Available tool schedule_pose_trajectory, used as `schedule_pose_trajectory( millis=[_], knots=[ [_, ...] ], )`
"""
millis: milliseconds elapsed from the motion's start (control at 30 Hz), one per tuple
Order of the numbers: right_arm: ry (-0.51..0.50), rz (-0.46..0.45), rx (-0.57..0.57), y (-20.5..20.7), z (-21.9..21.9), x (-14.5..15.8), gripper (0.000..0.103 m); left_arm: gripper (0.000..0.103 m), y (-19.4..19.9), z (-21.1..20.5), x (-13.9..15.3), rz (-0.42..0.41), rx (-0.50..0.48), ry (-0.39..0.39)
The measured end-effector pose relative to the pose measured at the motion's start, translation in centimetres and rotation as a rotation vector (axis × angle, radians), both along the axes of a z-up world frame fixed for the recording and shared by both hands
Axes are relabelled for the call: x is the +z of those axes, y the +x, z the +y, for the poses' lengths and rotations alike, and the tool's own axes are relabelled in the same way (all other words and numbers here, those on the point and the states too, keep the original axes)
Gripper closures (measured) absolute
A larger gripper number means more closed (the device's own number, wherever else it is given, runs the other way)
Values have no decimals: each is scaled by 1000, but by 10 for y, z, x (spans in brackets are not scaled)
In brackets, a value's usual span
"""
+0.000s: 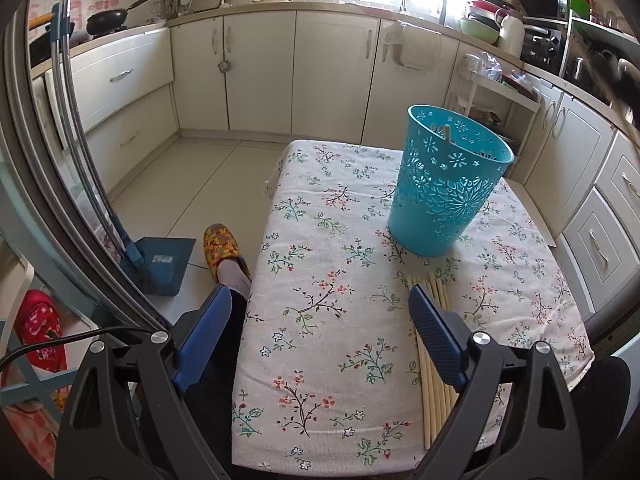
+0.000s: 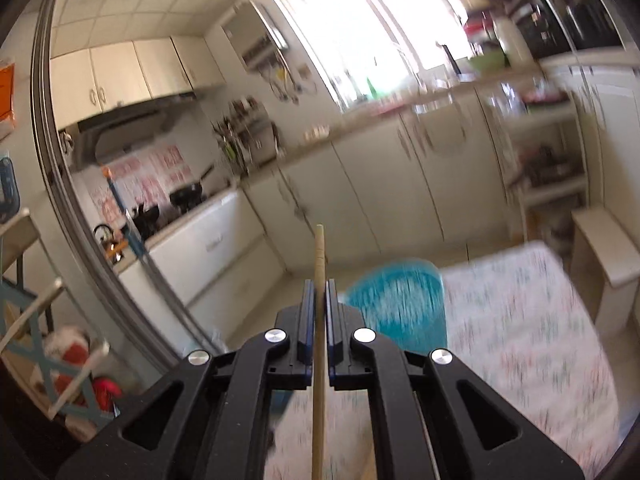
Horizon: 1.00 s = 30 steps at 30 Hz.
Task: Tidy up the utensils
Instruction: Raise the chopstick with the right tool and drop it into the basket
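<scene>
A perforated teal basket (image 1: 446,184) stands upright on the floral tablecloth (image 1: 320,280), with a chopstick tip (image 1: 444,130) showing inside its rim. Several wooden chopsticks (image 1: 434,344) lie in a row near the table's front right, partly under the right finger of my left gripper (image 1: 320,292), which hangs open over the cloth with nothing between its fingers. In the blurred right wrist view, my right gripper (image 2: 319,284) is shut on a single wooden chopstick (image 2: 319,256) that sticks up past the fingertips. The teal basket (image 2: 404,304) sits just below and right of it.
White cabinets (image 1: 332,72) and counters ring the room. A dustpan and broom (image 1: 160,264) lean at the left by a metal door frame. A person's slippered foot (image 1: 224,252) rests beside the table's left edge. A white shelf unit (image 1: 492,92) stands behind the basket.
</scene>
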State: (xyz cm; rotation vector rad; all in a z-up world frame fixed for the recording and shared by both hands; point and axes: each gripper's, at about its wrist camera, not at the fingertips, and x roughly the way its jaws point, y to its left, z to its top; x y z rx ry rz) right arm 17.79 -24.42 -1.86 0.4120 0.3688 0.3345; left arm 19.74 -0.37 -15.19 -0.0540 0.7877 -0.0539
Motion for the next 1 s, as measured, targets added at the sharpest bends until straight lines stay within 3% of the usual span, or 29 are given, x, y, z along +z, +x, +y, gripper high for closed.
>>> schedule_pose_trajectory(
  millis=[200,567,733,1000],
  knots=[
    [0,-32,-53,53,10,13,97,16,8,6,-6,9,21,4],
    [-21,52,-249,140,-7,-28,97,16,34,9,-37,83,39,-1],
    [-41,96,-262,153,-6,-44,96,16,44,10,-48,110,50,-6],
    [-96,137,-187,143,9,-58,93,16,46,4,-53,127,44,8]
  ],
)
